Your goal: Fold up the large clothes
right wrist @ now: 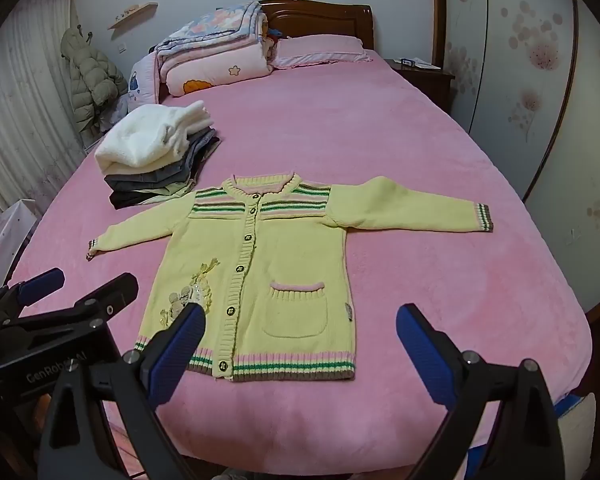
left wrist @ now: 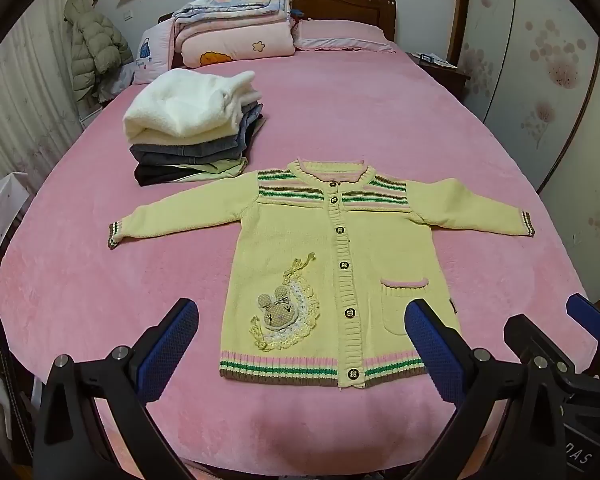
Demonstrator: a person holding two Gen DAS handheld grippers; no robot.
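In the left wrist view, the left gripper [left wrist: 302,344] is hanging wide apart over the hem of a yellow cardigan [left wrist: 332,264], which is lying flat on the pink bed [left wrist: 380,120]. A pile of folded clothes [left wrist: 192,132] is sitting just beside its sleeve.

In the right wrist view, the right gripper [right wrist: 300,346] is also spread apart and holding nothing, maybe just above the hem.

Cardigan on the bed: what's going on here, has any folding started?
Not yet. The yellow cardigan lies flat and buttoned on the pink bed, both sleeves spread out to the sides. A person holds two grippers above the near edge of the bed: the left gripper and the right gripper are both open and hold nothing. Neither touches the cardigan. A stack of folded clothes sits on the bed just beyond the cardigan's left sleeve, so earlier items look done.
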